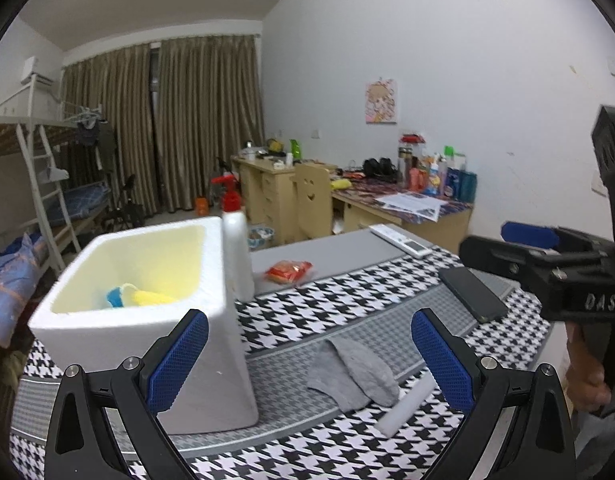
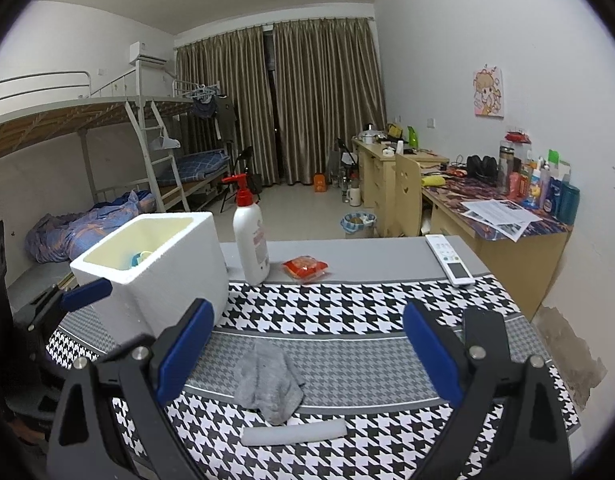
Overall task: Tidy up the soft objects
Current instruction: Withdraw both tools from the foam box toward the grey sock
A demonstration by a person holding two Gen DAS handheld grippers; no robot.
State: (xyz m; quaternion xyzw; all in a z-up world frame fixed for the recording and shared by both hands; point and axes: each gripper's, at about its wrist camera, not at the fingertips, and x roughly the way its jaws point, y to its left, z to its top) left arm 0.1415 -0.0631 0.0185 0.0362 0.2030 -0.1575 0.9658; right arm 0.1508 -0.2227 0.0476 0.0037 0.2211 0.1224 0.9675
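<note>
A pair of grey socks (image 1: 351,376) (image 2: 267,380) lies flat on the houndstooth cloth (image 2: 347,312), with a pale foam roll (image 1: 405,408) (image 2: 293,432) just in front. To the left stands a white foam box (image 1: 147,320) (image 2: 155,276); a blue item (image 1: 115,298) and a yellow item (image 1: 151,298) lie inside. My left gripper (image 1: 311,360) hovers open, its left finger against the box front and the socks between its fingers. My right gripper (image 2: 307,350) (image 1: 507,244) is open above the socks and holds nothing.
A white pump bottle (image 2: 249,240) with a red top stands right of the box. A red snack packet (image 2: 305,268), a white remote (image 2: 449,260) and a dark phone (image 1: 473,294) lie on the table. Desks, a chair and bunk beds are behind.
</note>
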